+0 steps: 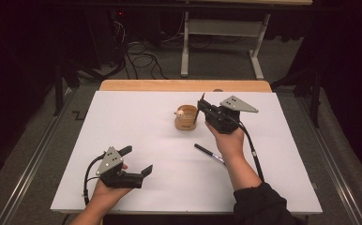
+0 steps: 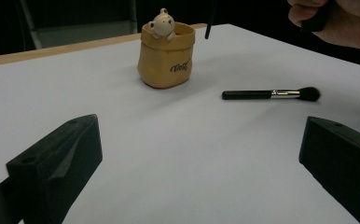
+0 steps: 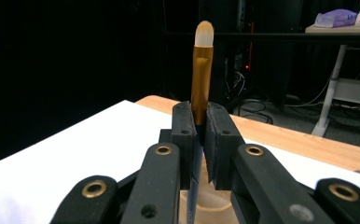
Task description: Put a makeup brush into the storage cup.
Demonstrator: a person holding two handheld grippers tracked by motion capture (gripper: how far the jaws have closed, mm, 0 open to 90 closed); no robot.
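From above, the right gripper (image 1: 202,107) hangs beside a small tan holder (image 1: 185,118) on the white table (image 1: 137,131), clamping a thin brush (image 1: 197,112) whose dark handle slants down to the holder's rim; whether the tip is inside cannot be made out. The holder's bear figure (image 1: 180,113) is a pale dot here. A black makeup brush (image 1: 209,154) lies flat just beside the right forearm, its head hidden behind the wrist. The left gripper (image 1: 137,161) rests near the table's near-left corner, jaws spread wide and empty.

The left gripper view shows the tan holder (image 2: 165,56) with its bear (image 2: 161,23) perched on the rim and dark lettering too small to read. The black makeup brush (image 2: 271,94) lies well apart from it, while the right hand (image 2: 336,21) is cut off at the top edge.

In the right gripper view, the brush (image 3: 201,70) stands upright, pinched at its gold ferrule, pale bristles on top; the holder (image 3: 211,205) below is largely blocked.
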